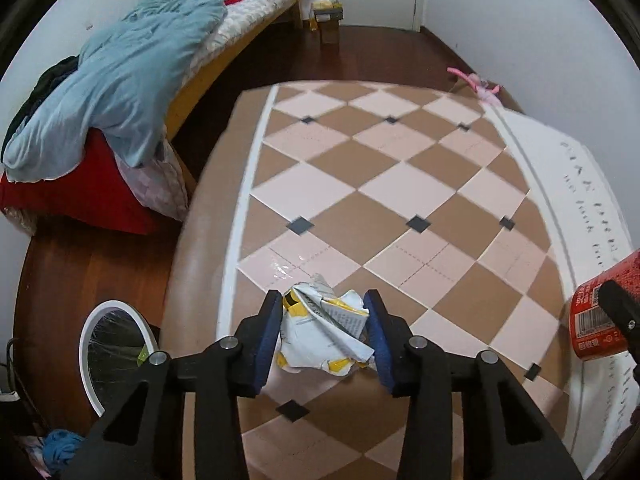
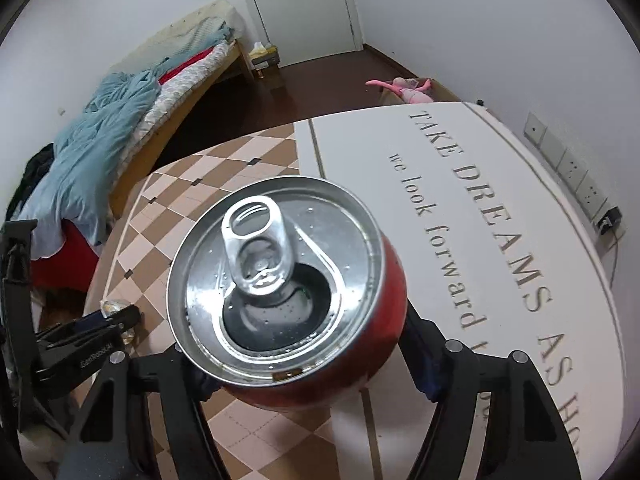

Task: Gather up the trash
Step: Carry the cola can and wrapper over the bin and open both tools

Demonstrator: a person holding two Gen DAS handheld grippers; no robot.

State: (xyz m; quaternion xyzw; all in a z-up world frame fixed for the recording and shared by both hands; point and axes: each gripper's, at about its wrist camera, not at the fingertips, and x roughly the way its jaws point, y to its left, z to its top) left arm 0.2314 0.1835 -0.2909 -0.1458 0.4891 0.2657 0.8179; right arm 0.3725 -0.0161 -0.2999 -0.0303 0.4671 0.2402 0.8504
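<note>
My left gripper point(image 1: 323, 330) is shut on a crumpled white and yellow wrapper point(image 1: 320, 332) and holds it just above the checked table top point(image 1: 360, 184). My right gripper point(image 2: 308, 364) is shut on an opened red soda can point(image 2: 280, 280), lifted, with its silver top facing the camera. The can also shows at the right edge of the left wrist view point(image 1: 596, 312). The left gripper shows at the left of the right wrist view point(image 2: 100, 324).
A white-rimmed bin point(image 1: 116, 352) lined with a clear bag stands on the wooden floor to the left of the table. A bed point(image 1: 120, 92) with blue and red bedding lies beyond. A pink toy point(image 2: 408, 90) lies at the table's far end. Wall sockets point(image 2: 576, 176) are on the right.
</note>
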